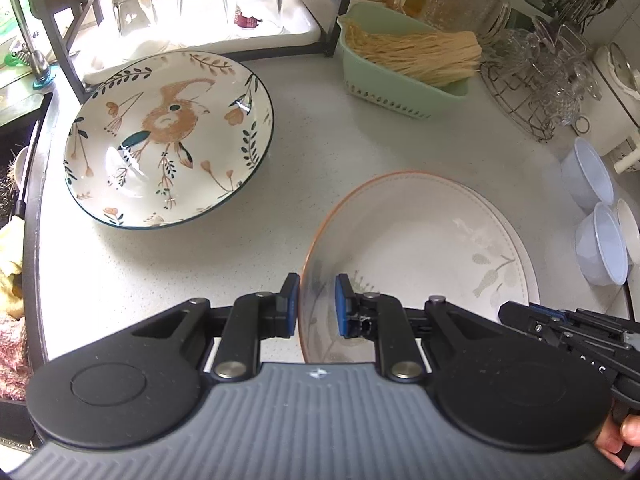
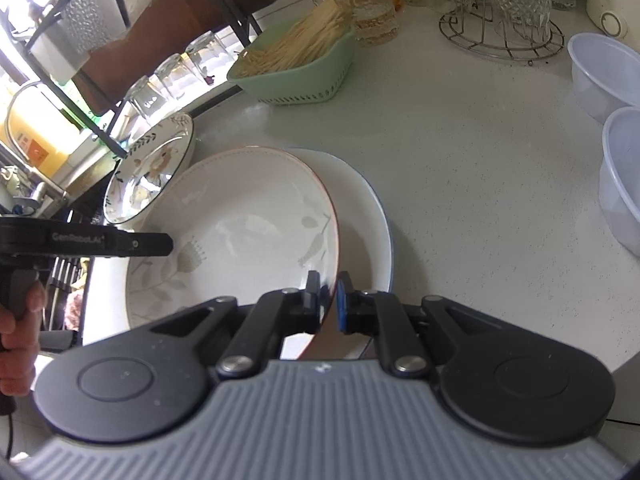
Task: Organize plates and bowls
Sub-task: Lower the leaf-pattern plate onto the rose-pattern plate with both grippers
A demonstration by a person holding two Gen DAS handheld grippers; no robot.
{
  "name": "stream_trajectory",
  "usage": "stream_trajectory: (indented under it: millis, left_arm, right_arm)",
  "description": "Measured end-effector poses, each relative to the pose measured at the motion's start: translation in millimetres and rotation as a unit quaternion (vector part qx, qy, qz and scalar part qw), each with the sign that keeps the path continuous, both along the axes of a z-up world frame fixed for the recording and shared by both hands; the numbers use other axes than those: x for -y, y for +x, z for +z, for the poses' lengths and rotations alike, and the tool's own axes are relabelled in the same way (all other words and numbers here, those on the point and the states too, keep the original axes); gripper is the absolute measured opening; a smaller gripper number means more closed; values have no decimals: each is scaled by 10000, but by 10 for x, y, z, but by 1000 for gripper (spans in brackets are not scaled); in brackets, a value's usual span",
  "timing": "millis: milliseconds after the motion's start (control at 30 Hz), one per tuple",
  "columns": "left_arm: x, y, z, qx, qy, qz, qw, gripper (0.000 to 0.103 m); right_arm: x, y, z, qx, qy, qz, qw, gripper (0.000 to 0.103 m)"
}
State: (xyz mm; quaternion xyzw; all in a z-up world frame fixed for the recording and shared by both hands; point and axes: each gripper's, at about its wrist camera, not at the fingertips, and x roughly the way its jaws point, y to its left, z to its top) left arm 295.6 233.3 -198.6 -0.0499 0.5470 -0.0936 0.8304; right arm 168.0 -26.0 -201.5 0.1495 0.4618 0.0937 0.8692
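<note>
A pale bowl with an orange rim [image 1: 408, 248] [image 2: 248, 236] is held tilted over a white plate [image 1: 516, 248] [image 2: 368, 216] on the counter. My left gripper [image 1: 317, 304] is shut on the bowl's left rim. My right gripper [image 2: 329, 300] is shut on its right rim. A floral bird-pattern bowl [image 1: 168, 136] [image 2: 148, 168] sits on the counter to the left. Several pale blue plastic bowls [image 1: 596, 208] [image 2: 612, 120] stand at the right.
A green basket of dry noodles [image 1: 408, 60] [image 2: 296, 64] stands behind. Upturned glasses [image 1: 200, 0] sit on a white tray under a black rack. A wire rack of glassware [image 1: 548, 68] [image 2: 504, 12] is at the back right. The sink edge [image 1: 32, 152] is on the left.
</note>
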Motion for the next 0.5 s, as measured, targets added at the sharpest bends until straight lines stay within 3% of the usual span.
stream_trajectory:
  millis: [233,500]
  left_arm:
    - [-108,-41,98,-144,-234,430,9987,20]
    - [-212,-272,320,178,-385,876,9953,20]
  right_arm:
    - [-10,23,2,83,-72,27,9999,12]
    - [-49,67,39,220,-429,50,9988,13]
